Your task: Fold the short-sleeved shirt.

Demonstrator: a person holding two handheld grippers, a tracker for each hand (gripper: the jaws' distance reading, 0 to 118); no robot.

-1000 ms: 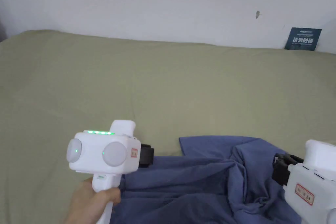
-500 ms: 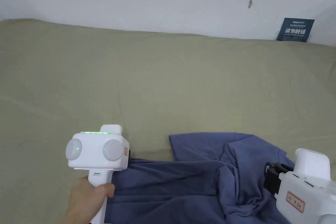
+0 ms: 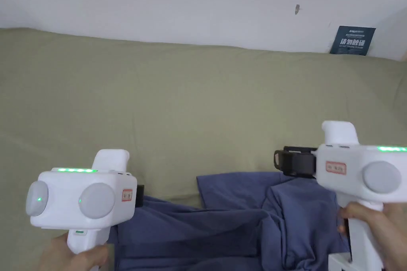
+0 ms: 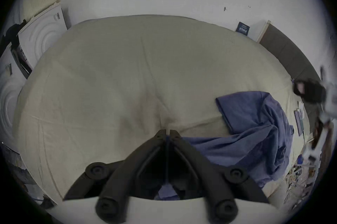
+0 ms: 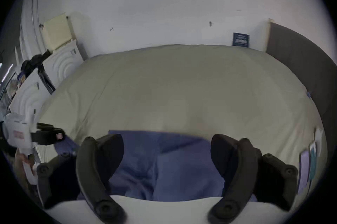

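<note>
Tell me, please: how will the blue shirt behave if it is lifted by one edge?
The blue shirt probably hangs limp: it lies in soft creases on the bed. It seems light and thin, pinched between the left tool's closed jaws.

Plain blue shirt (image 3: pixel 238 228) on olive-green bedsheet (image 3: pixel 179 97); white grippers, black jaws.

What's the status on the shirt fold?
Left gripper shut on shirt edge. Right gripper open, above it. Shirt crumpled on bed. Nothing in the way.
</note>
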